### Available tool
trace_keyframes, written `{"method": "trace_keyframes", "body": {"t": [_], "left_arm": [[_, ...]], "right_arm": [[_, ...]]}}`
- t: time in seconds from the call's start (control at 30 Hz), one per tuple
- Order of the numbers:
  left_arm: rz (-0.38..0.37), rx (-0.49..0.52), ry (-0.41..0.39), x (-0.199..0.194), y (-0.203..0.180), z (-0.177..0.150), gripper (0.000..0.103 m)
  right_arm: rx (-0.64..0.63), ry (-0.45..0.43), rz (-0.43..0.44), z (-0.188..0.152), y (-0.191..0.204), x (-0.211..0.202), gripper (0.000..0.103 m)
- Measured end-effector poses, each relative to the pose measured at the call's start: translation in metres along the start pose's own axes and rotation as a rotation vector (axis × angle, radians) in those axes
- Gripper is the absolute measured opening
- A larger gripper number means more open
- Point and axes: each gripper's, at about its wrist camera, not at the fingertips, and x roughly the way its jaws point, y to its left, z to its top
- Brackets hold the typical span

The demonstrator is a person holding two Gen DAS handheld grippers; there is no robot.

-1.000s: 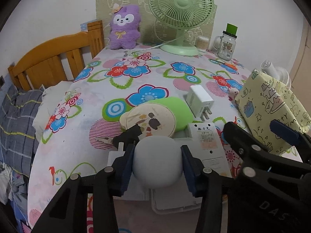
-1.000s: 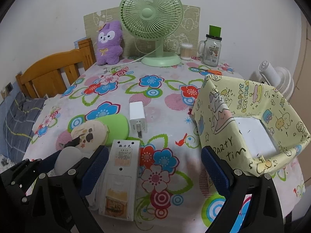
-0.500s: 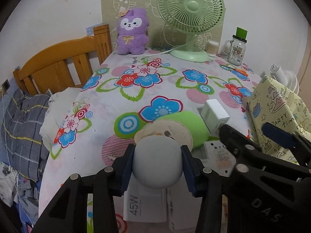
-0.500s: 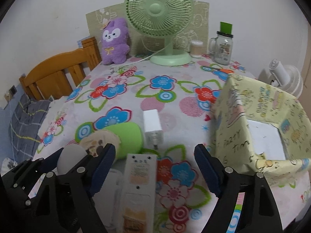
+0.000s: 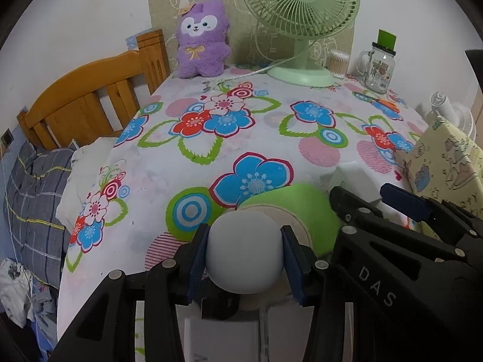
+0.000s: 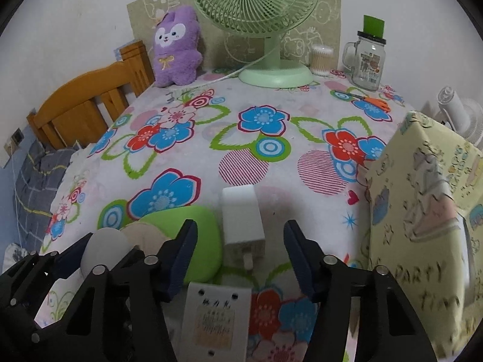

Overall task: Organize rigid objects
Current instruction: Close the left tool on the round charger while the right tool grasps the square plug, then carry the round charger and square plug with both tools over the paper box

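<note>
My left gripper (image 5: 245,258) is shut on a pale grey rounded object (image 5: 245,253) and holds it above the near table edge; the object also shows in the right wrist view (image 6: 104,249). Behind it lies a green and beige round case (image 5: 297,208). My right gripper (image 6: 240,256) is open and empty, its jaws standing either side of a white charger plug (image 6: 241,226). A white boxed item with a label (image 6: 215,316) lies just below it. The yellow paper-covered box (image 6: 422,211) stands at the right.
A green fan (image 6: 256,6), purple plush toy (image 6: 175,48), glass mug jar (image 6: 366,60), cotton swab pot (image 6: 321,60) and orange scissors (image 6: 374,102) sit at the table's far side. A wooden bed frame (image 5: 90,96) lies to the left. A white fan (image 6: 459,111) stands beyond the right edge.
My left gripper has lifted the grey object up and away from the white boxes. My right gripper has moved forward and lower, closing in around the white charger plug.
</note>
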Motion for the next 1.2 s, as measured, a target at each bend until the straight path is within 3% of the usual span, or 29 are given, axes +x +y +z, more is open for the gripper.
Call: {"method": "trace_keyframes", "body": {"t": [0.17,0.43,1.2], "left_arm": [[0.014,0.018,-0.011,0.003,-0.003,0.003,0.048],[-0.001,0.018,-0.018,-0.004,-0.006,0.004,0.048],[-0.055,0.023,-0.103,-0.067,-0.03,-0.014,0.048]], "right_arm": [[0.003,0.013,0.016,0.003,-0.002,0.007,0.032],[0.017,0.009,0.006,0.002,-0.006,-0.001,0.031],[0.025,-0.084,-0.048,-0.018,-0.017,-0.083,0.031]]}}
